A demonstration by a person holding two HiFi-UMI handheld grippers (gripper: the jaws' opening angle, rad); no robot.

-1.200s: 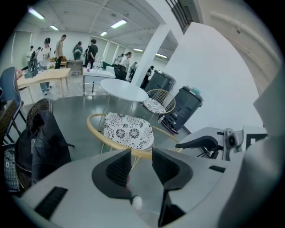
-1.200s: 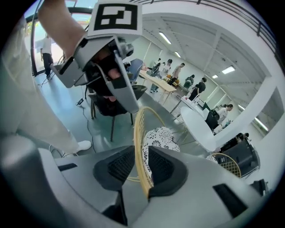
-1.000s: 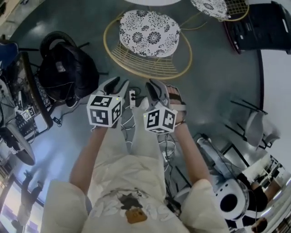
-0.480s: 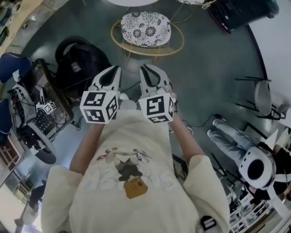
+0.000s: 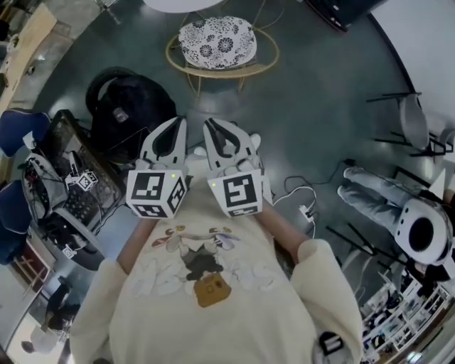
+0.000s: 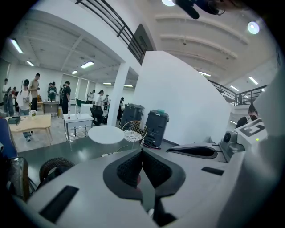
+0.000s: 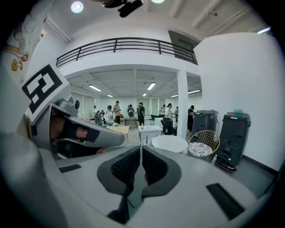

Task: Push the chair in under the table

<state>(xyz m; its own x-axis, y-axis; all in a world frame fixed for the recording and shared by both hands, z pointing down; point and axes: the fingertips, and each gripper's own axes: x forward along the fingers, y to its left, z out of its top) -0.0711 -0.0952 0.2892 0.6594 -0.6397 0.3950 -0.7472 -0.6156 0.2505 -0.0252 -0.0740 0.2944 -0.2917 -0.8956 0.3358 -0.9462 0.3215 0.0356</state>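
The chair (image 5: 217,43) has a gold wire frame and a black-and-white patterned cushion. It stands on the dark floor at the top of the head view, next to the round white table (image 5: 174,3). Both also show far off as the table (image 6: 106,133) and chair (image 6: 134,130) in the left gripper view, and as the table (image 7: 170,143) and chair (image 7: 203,143) in the right gripper view. My left gripper (image 5: 178,122) (image 6: 142,151) is shut and empty. My right gripper (image 5: 210,124) (image 7: 140,149) is closing, its jaws almost together with nothing between them. Both are held side by side before my chest, well short of the chair.
A black backpack (image 5: 124,114) lies on the floor left of my grippers, with a rack of gear (image 5: 64,185) further left. Cables and a power strip (image 5: 306,210) lie at the right, near a seated person (image 5: 419,227). Dark cabinets (image 7: 234,138) stand behind the table.
Both grippers have risen from lap height and their jaws have closed. The chair and table now look smaller and farther off.
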